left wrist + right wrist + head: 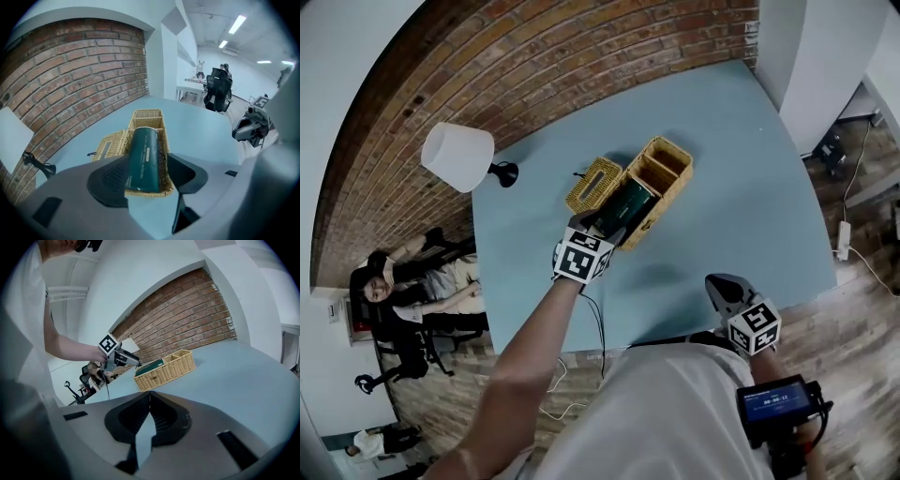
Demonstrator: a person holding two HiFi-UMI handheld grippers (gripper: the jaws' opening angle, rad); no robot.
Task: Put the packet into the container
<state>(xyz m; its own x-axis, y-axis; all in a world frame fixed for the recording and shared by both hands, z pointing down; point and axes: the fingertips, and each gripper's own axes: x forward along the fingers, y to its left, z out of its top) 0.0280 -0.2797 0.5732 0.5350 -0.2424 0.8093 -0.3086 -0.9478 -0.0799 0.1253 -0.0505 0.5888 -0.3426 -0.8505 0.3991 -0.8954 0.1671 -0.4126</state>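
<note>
A dark green packet (623, 206) lies lengthwise in the near compartment of a wicker basket (671, 171) on the pale blue table (750, 197). My left gripper (598, 226) hovers just above the basket's near end, tilted down. In the left gripper view the packet (144, 159) rests in the basket (147, 114) between my spread jaws, and the left gripper (147, 179) is open with no pad touching it. My right gripper (722, 287) hangs near the table's front edge, away from the basket. In the right gripper view the right gripper (150, 404) is shut on nothing.
A wicker lid (593, 183) lies against the basket's left side. A white lamp (457, 155) stands at the table's left corner. A black cable (598, 328) hangs off the near edge. A seated person (403, 281) is on the floor side at left.
</note>
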